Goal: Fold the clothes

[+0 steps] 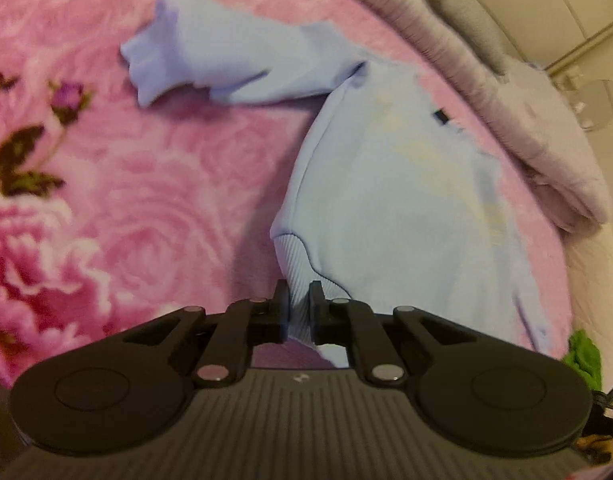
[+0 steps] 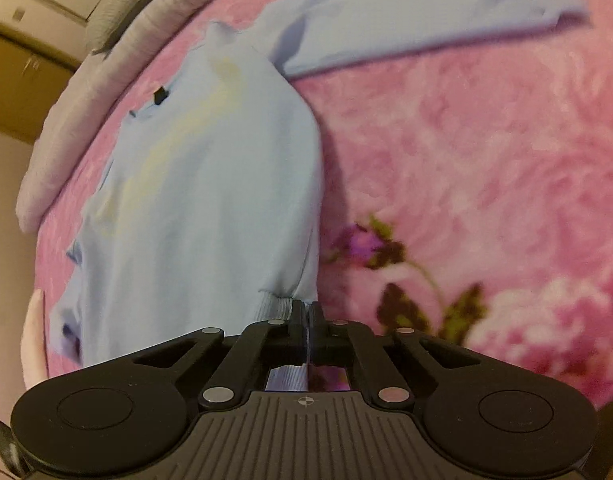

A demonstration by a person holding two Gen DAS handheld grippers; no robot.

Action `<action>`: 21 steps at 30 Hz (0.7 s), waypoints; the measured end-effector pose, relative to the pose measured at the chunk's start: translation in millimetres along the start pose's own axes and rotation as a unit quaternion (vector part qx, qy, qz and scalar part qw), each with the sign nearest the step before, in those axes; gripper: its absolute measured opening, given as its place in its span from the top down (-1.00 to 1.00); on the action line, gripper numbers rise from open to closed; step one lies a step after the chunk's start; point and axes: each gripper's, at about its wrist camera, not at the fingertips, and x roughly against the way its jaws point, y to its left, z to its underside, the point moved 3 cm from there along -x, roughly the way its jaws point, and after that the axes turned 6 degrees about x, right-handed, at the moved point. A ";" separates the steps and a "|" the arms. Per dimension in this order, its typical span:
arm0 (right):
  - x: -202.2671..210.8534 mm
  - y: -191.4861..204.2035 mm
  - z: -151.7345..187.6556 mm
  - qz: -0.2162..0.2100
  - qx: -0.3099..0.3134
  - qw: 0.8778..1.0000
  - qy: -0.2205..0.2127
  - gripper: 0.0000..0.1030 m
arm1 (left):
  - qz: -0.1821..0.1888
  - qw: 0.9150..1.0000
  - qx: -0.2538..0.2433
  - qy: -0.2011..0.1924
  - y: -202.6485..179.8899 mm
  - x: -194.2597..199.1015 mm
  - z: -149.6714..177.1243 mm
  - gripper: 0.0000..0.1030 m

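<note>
We are looking down two black two-finger grippers at a pale blue long-sleeved cotton sweatshirt [image 1: 394, 184] lying on a fuzzy pink blanket printed with roses [image 1: 118, 184].

In the left wrist view, the left gripper [image 1: 298, 308] is sitting at the bottom centre of the frame, and its jaws are pinching the ribbed hem band [image 1: 296, 264] of the sweatshirt at its lower left corner, with cloth showing between the pads. The body of the garment is running away from the jaws toward the upper right of the frame, and one sleeve [image 1: 210, 64] is stretching off to the upper left.

In the right wrist view, the right gripper [image 2: 308, 320] is also sitting at bottom centre, its jaws shut tight on a thin edge of the same ribbed hem [image 2: 276, 308]. Here the sweatshirt [image 2: 210, 200] is rising toward the upper left, and a sleeve [image 2: 426, 28] is reaching across the top right.

So the garment's long axis is pointing straight away from both sets of jaws, hem nearest, collar farthest. We are judging that both hands are equally placed at the hem, and that the coming fold is carrying it forward toward the collar.
</note>
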 end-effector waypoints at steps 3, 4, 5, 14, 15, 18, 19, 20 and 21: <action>11.5 -16.2 8.5 0.018 -0.031 0.999 0.000 1.00 | -0.020 1.000 -0.006 0.009 3.1 -5.9 5.2 0.82; 10.5 -22.3 10.4 0.009 -0.054 0.998 -0.001 0.97 | -0.026 1.000 -0.008 0.012 4.2 -7.9 7.0 0.80; 8.3 -25.6 11.1 0.001 -0.074 0.997 -0.003 0.95 | -0.030 0.999 0.005 0.014 6.7 -12.5 6.8 0.80; -35.8 -6.8 8.1 -0.007 -0.065 0.998 0.006 -0.14 | -0.029 0.997 0.051 0.044 24.9 -43.9 6.5 0.75; -39.9 -5.2 9.3 0.010 -0.056 0.998 0.011 0.26 | -0.029 0.997 0.046 0.049 25.0 -43.7 5.7 0.88; -34.7 -1.0 8.5 -0.005 -0.040 0.999 0.027 0.90 | -0.016 0.998 0.033 0.047 20.5 -32.5 4.1 0.88; -28.6 2.1 8.6 0.001 -0.025 0.999 0.028 0.90 | -0.008 0.999 0.022 0.045 17.1 -25.1 5.0 0.88; -20.9 5.5 8.3 0.003 -0.005 1.000 0.027 0.90 | -0.001 0.999 0.012 0.040 13.1 -15.9 6.4 0.88; -13.7 6.9 8.4 0.002 0.002 1.000 0.025 0.90 | 0.002 0.999 0.008 0.037 10.3 -9.3 8.8 0.88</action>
